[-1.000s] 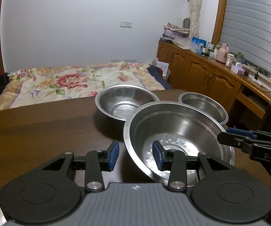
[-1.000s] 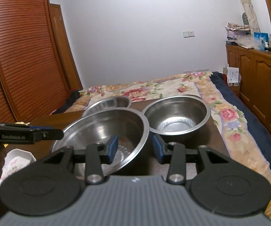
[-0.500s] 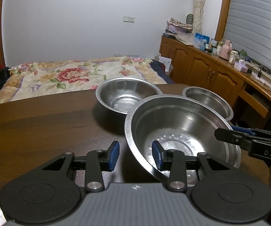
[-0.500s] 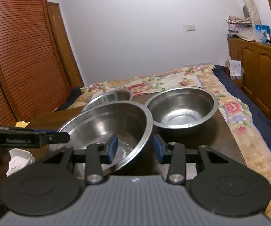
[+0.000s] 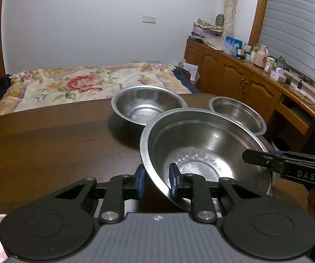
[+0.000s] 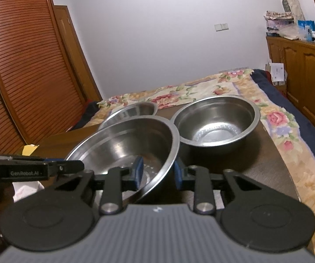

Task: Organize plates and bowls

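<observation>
The big bowl (image 5: 203, 151) sits between both grippers — left gripper (image 5: 155, 180) and right gripper (image 6: 156, 173) jaws closing astride opposite rims.

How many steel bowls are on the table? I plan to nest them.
3: large bowl nearest, between both grippers' closing jaws; medium bowl behind it; small bowl at the far right. None seem hidden.

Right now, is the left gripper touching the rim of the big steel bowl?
Cannot tell. In the left wrist view the left gripper is closing astride the big steel bowl rim, but no clear pad contact or gap shows.
</observation>
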Demonstrator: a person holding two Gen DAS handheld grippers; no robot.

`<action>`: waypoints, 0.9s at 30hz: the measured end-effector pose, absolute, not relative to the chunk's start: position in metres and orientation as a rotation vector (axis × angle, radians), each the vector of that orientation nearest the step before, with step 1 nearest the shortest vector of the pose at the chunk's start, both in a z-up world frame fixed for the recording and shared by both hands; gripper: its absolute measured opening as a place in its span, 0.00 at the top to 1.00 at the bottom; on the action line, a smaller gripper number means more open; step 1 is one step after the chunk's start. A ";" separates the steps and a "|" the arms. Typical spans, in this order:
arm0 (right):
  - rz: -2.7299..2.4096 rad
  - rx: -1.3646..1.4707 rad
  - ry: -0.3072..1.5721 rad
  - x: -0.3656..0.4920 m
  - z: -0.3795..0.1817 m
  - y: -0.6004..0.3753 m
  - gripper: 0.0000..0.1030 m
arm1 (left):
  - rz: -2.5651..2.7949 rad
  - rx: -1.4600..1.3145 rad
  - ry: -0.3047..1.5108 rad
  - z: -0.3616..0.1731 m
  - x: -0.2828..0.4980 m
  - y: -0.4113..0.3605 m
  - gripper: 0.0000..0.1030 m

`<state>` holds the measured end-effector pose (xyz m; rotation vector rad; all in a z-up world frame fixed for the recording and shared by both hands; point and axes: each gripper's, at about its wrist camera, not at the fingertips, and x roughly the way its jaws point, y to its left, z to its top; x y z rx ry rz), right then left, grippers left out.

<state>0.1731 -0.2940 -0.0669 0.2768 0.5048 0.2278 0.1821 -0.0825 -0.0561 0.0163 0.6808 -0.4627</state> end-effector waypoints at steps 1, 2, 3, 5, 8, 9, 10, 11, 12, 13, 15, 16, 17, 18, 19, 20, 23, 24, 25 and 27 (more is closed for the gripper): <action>0.230 0.276 0.507 0.173 -0.067 -0.294 0.75 | -0.464 0.017 0.678 -0.055 0.179 -0.081 0.76; 0.232 0.280 0.511 0.172 -0.067 -0.293 0.75 | -0.467 0.016 0.673 -0.053 0.176 -0.079 0.76; 0.236 0.284 0.515 0.170 -0.066 -0.293 0.75 | -0.470 0.016 0.670 -0.052 0.173 -0.078 0.76; 0.245 0.295 0.516 0.167 -0.065 -0.292 0.75 | -0.475 0.017 0.668 -0.049 0.167 -0.076 0.76; 0.257 0.300 0.511 0.160 -0.063 -0.291 0.75 | -0.487 0.019 0.664 -0.046 0.160 -0.072 0.76; 0.261 0.299 0.512 0.157 -0.062 -0.289 0.75 | -0.491 0.018 0.663 -0.046 0.157 -0.071 0.76; 0.264 0.297 0.513 0.153 -0.062 -0.289 0.75 | -0.496 0.016 0.662 -0.046 0.154 -0.070 0.76; 0.267 0.295 0.514 0.151 -0.061 -0.288 0.75 | -0.501 0.017 0.661 -0.046 0.150 -0.070 0.76; 0.270 0.292 0.515 0.148 -0.060 -0.287 0.75 | -0.505 0.019 0.659 -0.046 0.147 -0.069 0.76; 0.274 0.292 0.516 0.145 -0.059 -0.287 0.75 | -0.509 0.021 0.659 -0.046 0.144 -0.069 0.75; 0.280 0.298 0.515 0.138 -0.058 -0.288 0.75 | -0.512 0.022 0.660 -0.048 0.138 -0.069 0.75; 0.282 0.303 0.514 0.136 -0.058 -0.288 0.75 | -0.512 0.023 0.661 -0.048 0.135 -0.069 0.76; 0.284 0.309 0.513 0.132 -0.058 -0.288 0.75 | -0.513 0.025 0.661 -0.050 0.132 -0.069 0.76; 0.286 0.312 0.512 0.130 -0.058 -0.289 0.75 | -0.514 0.027 0.660 -0.050 0.129 -0.068 0.76; 0.288 0.313 0.511 0.128 -0.058 -0.289 0.75 | -0.516 0.026 0.660 -0.050 0.126 -0.067 0.76; 0.288 0.309 0.512 0.125 -0.059 -0.288 0.75 | -0.519 0.025 0.661 -0.051 0.124 -0.067 0.76; 0.288 0.282 0.512 0.118 -0.062 -0.286 0.74 | -0.529 0.023 0.665 -0.053 0.115 -0.063 0.76; 0.286 0.276 0.513 0.117 -0.063 -0.284 0.74 | -0.531 0.023 0.669 -0.054 0.112 -0.063 0.76; 0.284 0.271 0.511 0.115 -0.063 -0.283 0.74 | -0.533 0.022 0.672 -0.055 0.110 -0.062 0.75; 0.282 0.266 0.508 0.111 -0.062 -0.283 0.74 | -0.536 0.019 0.677 -0.056 0.107 -0.060 0.75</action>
